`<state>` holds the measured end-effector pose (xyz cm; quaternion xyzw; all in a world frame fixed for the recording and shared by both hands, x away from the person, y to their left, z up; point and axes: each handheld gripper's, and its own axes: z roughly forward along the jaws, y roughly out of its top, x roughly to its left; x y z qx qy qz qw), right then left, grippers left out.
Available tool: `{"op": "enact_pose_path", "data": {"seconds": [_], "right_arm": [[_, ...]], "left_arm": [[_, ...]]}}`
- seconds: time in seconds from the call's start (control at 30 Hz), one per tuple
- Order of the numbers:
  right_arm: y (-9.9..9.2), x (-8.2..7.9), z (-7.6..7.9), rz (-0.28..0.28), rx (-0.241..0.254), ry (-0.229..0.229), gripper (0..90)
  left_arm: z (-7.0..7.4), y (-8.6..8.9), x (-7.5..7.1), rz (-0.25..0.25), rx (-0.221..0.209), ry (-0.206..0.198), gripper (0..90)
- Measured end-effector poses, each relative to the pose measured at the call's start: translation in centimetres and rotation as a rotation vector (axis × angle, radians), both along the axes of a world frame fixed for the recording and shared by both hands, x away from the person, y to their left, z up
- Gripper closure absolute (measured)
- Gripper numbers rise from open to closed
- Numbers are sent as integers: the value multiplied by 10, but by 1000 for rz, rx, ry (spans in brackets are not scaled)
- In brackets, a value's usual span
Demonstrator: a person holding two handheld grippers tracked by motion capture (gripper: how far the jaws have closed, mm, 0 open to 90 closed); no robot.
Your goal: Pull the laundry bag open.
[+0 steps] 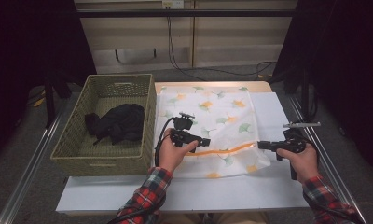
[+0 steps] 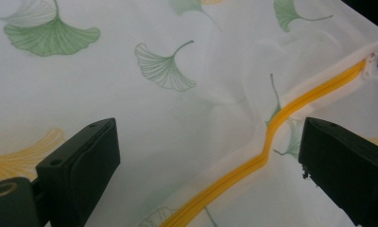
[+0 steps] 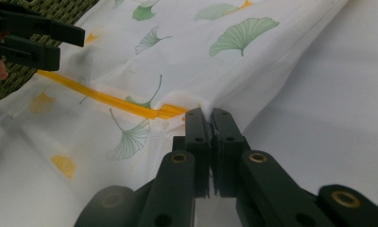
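A white mesh bag (image 1: 212,116) printed with green and yellow ginkgo leaves lies flat on the table, its orange zipper (image 1: 226,150) running along the near edge. My right gripper (image 1: 260,145) is shut on the zipper's right end; the jaws (image 3: 210,116) pinch the fabric where the orange zipper (image 3: 107,99) stops. My left gripper (image 1: 205,141) hovers over the zipper's left part with its jaws wide open. In the left gripper view the zipper (image 2: 272,127) bends between the open jaws (image 2: 206,151), untouched. The bag's contents are not visible.
A green wicker basket (image 1: 105,161) stands left of the bag, holding dark clothing (image 1: 117,122). The white table top (image 1: 184,191) extends in front of the bag and to its right. Metal rails run along both table sides.
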<state>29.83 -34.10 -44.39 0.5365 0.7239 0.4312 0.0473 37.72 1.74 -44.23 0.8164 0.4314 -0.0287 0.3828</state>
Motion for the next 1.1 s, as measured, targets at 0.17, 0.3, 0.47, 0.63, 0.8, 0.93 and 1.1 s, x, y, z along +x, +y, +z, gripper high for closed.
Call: {"op": "enact_pose_path", "data": {"seconds": [0.17,0.3,0.47,0.63,0.8,0.93,1.1], "right_arm": [[4,0,1,13,0,-9,873],[8,1,3,25,6,-16,873],[10,2,5,32,8,-25,873],[11,4,4,36,14,-21,873],[12,4,5,36,26,-22,873],[14,5,5,38,26,-25,873],[15,6,6,44,30,-25,873]], "left_arm": [[1,-7,-4,-41,-6,8,45],[0,-11,-7,-74,-10,35,39],[1,-21,-10,-111,-21,30,47],[0,-35,-13,-143,-21,12,78],[0,-47,-15,-178,-23,-4,121],[2,-56,-16,-202,-29,-21,154],[4,-67,-16,-217,-43,-26,204]]}}
